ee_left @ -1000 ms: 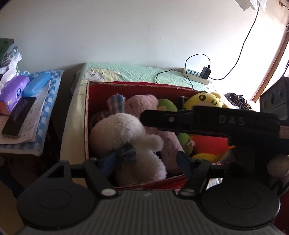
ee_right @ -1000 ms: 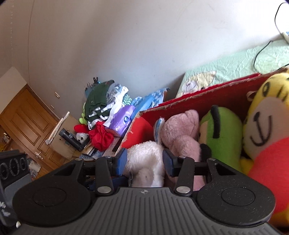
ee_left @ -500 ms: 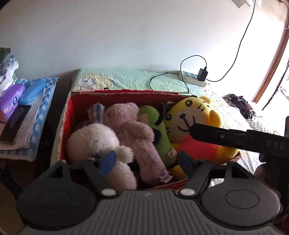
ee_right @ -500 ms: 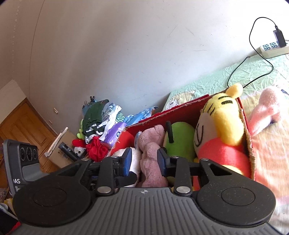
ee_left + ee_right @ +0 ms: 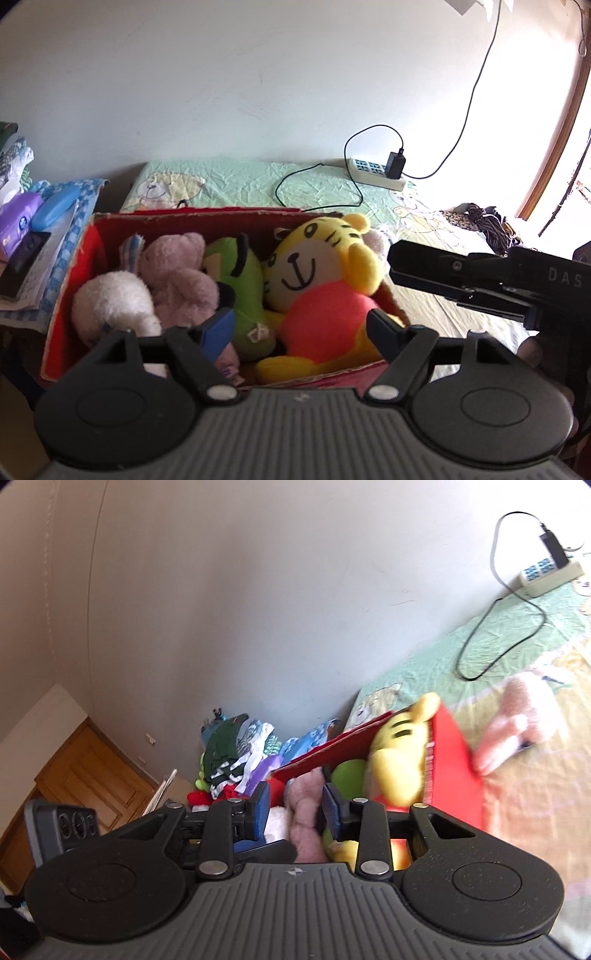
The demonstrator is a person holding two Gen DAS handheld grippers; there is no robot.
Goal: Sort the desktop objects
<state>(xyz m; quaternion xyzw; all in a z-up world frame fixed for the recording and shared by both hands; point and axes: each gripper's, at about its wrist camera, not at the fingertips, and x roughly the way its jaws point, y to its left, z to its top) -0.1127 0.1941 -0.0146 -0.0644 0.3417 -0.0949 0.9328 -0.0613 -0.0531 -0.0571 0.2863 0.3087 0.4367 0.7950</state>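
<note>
Box: the red box [image 5: 66, 295] holds four plush toys, the yellow tiger [image 5: 317, 266] at its 3 o'clock end.
Loose toy: a pink plush [image 5: 517, 720] lies on the bedsheet [image 5: 236, 181], at 2 o'clock in the right wrist view.
Left gripper [image 5: 301, 326]: jaws wide apart, empty.
Right gripper [image 5: 293, 814]: jaws apart, narrower, empty.
Advice: the right gripper should likely swing toward 2 o'clock, straddle the pink plush's body, and close on bulk, not a limb.
</note>
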